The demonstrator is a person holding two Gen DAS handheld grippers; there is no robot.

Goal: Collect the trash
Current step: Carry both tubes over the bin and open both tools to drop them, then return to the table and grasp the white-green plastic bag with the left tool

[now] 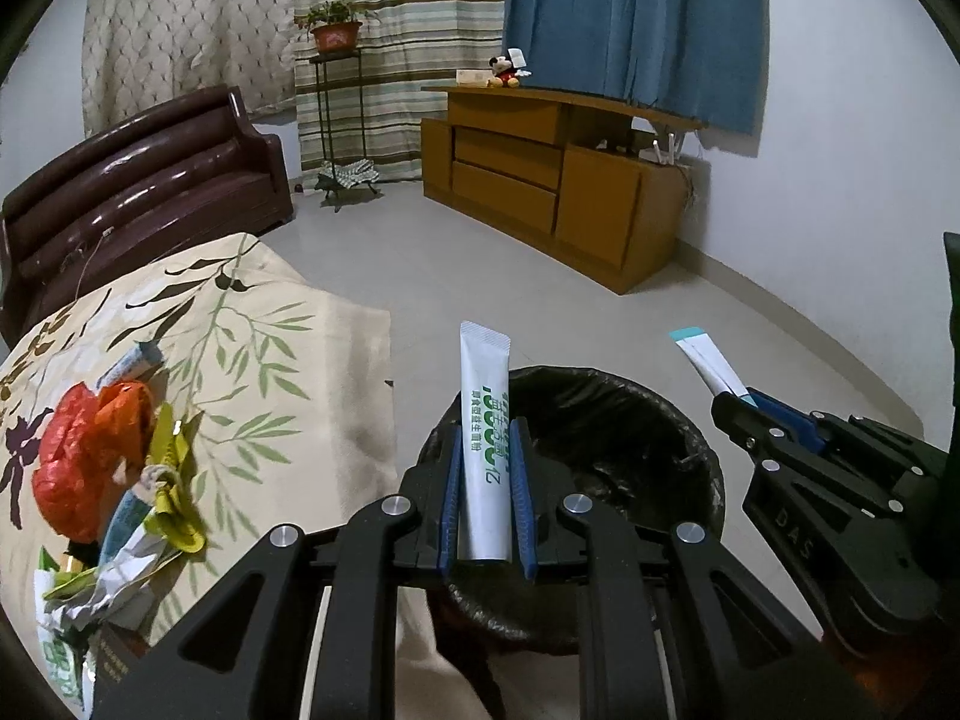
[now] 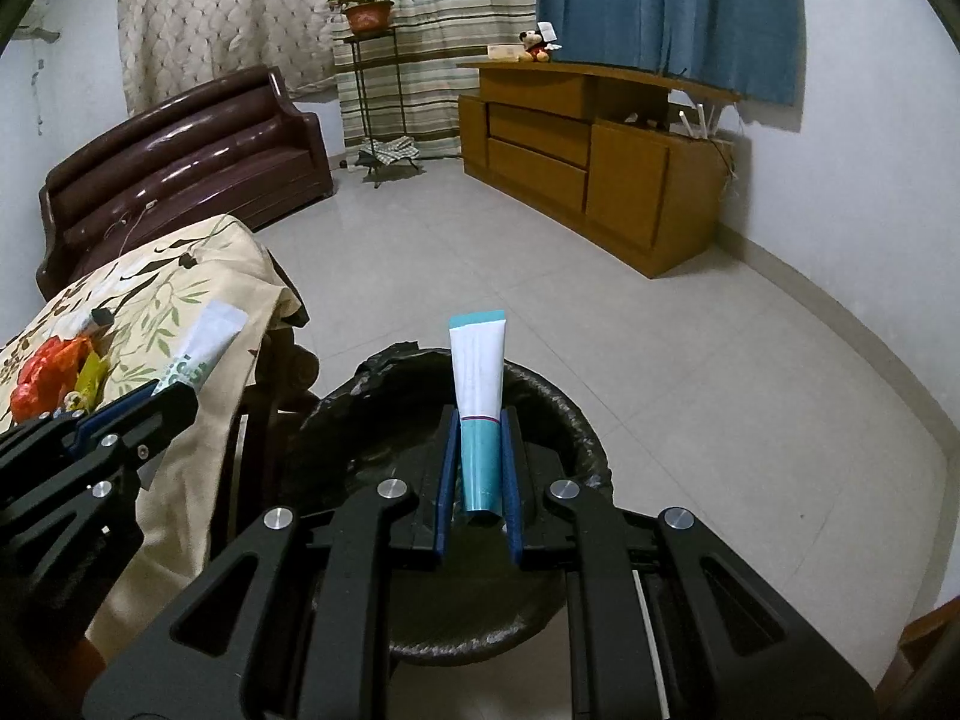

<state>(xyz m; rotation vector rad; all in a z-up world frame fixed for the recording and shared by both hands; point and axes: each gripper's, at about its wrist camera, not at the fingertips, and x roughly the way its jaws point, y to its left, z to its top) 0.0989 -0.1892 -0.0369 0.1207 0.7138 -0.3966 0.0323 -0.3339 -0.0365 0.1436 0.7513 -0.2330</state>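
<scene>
Tiled floor (image 2: 480,276) fills the room, with a brown sofa at upper left and a wooden cabinet at upper right. Lower left, the cloth-covered counter (image 1: 288,372) holds a remaining pile of wrappers (image 1: 114,468). Bottom centre sits the black-lined bin (image 1: 630,432). Left gripper (image 1: 487,468) has its jaws clamped on a white sachet (image 1: 485,396), right gripper (image 2: 477,462) on a teal tube (image 2: 478,372); both hang over the bin, not yet dropped.
</scene>
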